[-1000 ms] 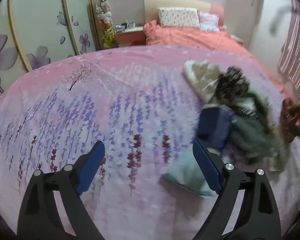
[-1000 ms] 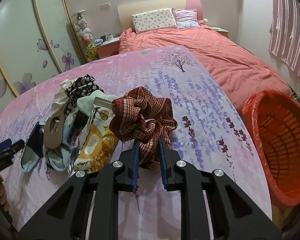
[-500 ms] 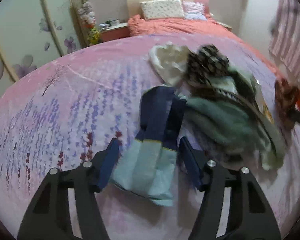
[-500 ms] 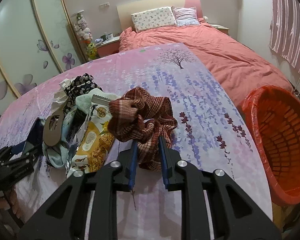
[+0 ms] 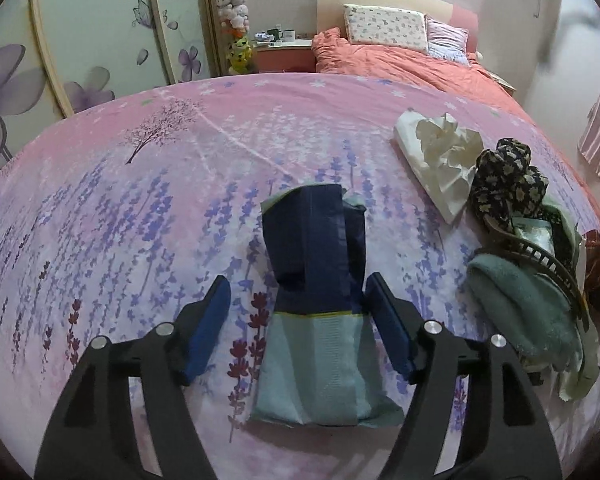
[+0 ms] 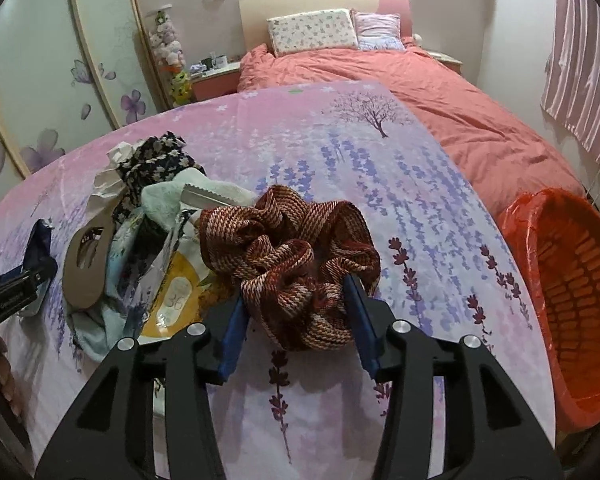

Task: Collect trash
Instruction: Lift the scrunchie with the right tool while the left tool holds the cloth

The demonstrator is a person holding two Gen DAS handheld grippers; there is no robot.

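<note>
The left gripper (image 5: 298, 312) hangs low over the pink lavender-print sheet (image 5: 140, 208), its jaws opening with the dark blue and pale green packet (image 5: 314, 300) lying flat between them; the right pad stands just beside the packet's edge, the left pad well clear of it. To the right of the packet sits a heap: a white crumpled wrapper (image 5: 440, 164) at the far end, a black floral scrunchie (image 5: 508, 180) beside it, and a green cloth (image 5: 524, 304) nearer.

The right gripper (image 6: 296, 312) also has its jaws opening, the red-brown woven scrunchie (image 6: 292, 256) resting on the sheet between the pads. A yellow snack bag (image 6: 176, 292) lies just left of it, and an orange basket (image 6: 568, 296) stands off the bed's right edge
</note>
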